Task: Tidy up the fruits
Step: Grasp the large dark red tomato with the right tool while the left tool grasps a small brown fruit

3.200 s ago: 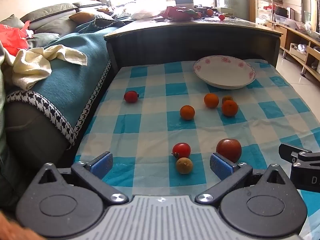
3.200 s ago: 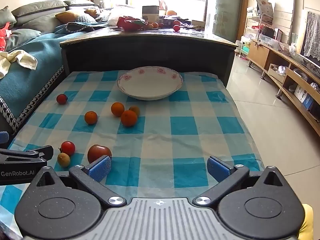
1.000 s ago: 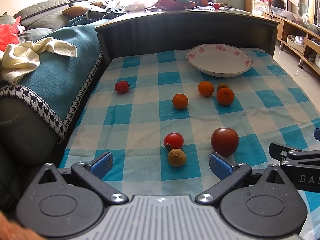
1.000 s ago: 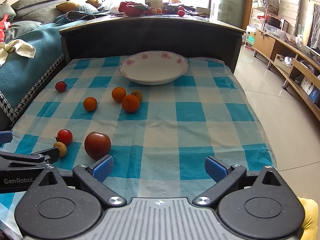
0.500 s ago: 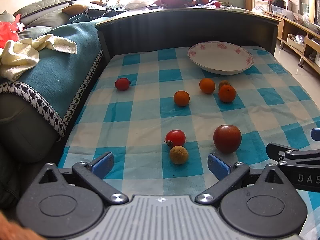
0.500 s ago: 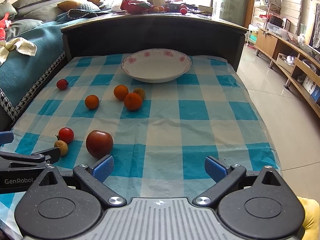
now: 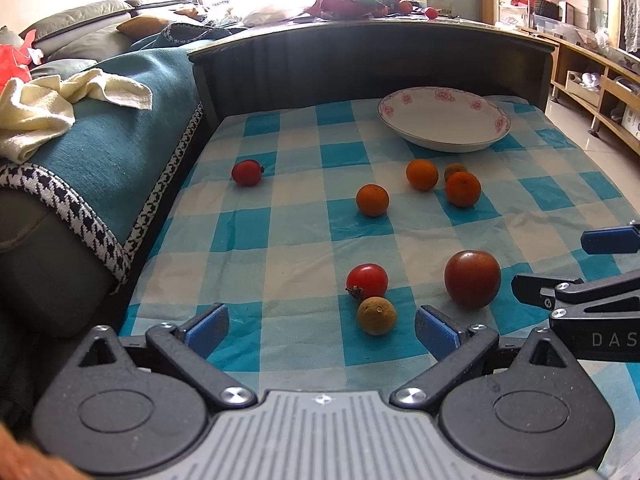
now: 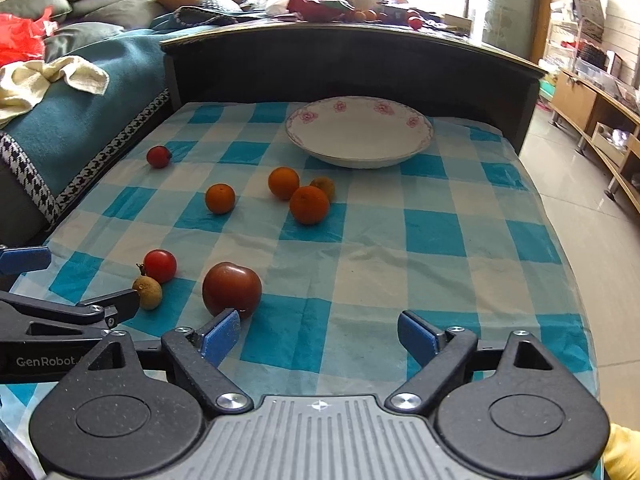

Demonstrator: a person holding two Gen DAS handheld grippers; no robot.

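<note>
The right gripper (image 8: 319,334), closing on nothing, should pinch the soft, bruisable dark tomato (image 8: 231,290) gently across its middle.

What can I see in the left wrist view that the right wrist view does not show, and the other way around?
Only the left wrist view: the left gripper head-on, jaws open, the brown fruit lying ahead between them.

Only the right wrist view: the right gripper head-on, jaws closing with nothing between them, and a yellow sleeve.

Both: the empty plate, the dark red tomato, three oranges, the checked cloth.
</note>
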